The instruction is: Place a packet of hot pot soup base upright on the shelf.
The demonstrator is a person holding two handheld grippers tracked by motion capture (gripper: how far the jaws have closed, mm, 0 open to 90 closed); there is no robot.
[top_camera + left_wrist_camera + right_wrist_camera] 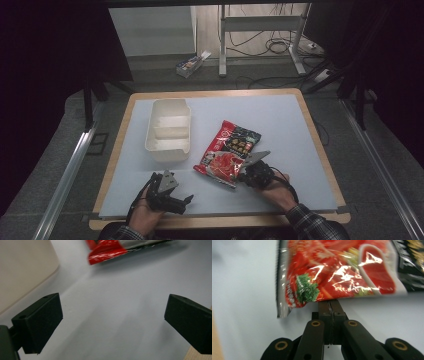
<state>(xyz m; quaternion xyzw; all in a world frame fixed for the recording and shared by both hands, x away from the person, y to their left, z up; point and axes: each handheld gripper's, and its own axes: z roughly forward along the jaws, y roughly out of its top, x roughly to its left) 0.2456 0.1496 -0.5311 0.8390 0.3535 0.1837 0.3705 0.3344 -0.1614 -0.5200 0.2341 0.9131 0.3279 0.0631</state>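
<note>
Holding the left gripper (112, 315) low over the near left part of the tabletop (280, 125), with its fingers spread wide and nothing between them. Pinching the near edge of the red snack packet (231, 147) with the right gripper (331, 305), its fingers pressed closed on the foil. Lying mostly flat just right of the middle of the tabletop, with perhaps only the gripped end raised a little. Probably heading for the white container (167, 152), standing near the packet to its left and a little farther back, with no packet inside as far as can be seen. So, judging the grasp as done, and the lifting, carrying and placing as not yet done. Finding nothing in the way between packet and container, only the container's wall to be cleared. Farther away, on the floor, seeing a small box (192, 63) and some cables (272, 45).
</note>
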